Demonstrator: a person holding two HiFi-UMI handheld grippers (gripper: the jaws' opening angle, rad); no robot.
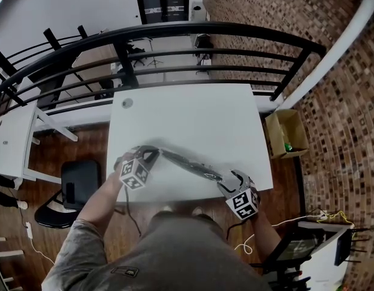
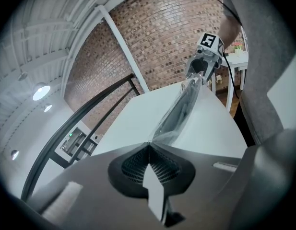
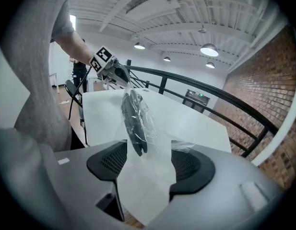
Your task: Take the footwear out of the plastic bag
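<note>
A clear plastic bag (image 1: 188, 165) with a dark piece of footwear (image 3: 134, 121) inside is stretched above the near edge of the white table (image 1: 193, 114). My left gripper (image 1: 150, 155) is shut on the bag's left end, and in the left gripper view the film (image 2: 179, 111) runs out from its closed jaws (image 2: 148, 145). My right gripper (image 1: 227, 178) is at the bag's other end. Its jaws (image 3: 147, 150) stand wide open. The loose plastic lies in the gap between them without being pressed. The footwear hangs just past the jaws.
A small round object (image 1: 126, 102) sits at the table's far left corner. A black railing (image 1: 174, 53) runs behind the table. A cardboard box (image 1: 287, 132) is on the floor at the right, and a black chair (image 1: 77, 183) and another white table (image 1: 11, 144) are at the left.
</note>
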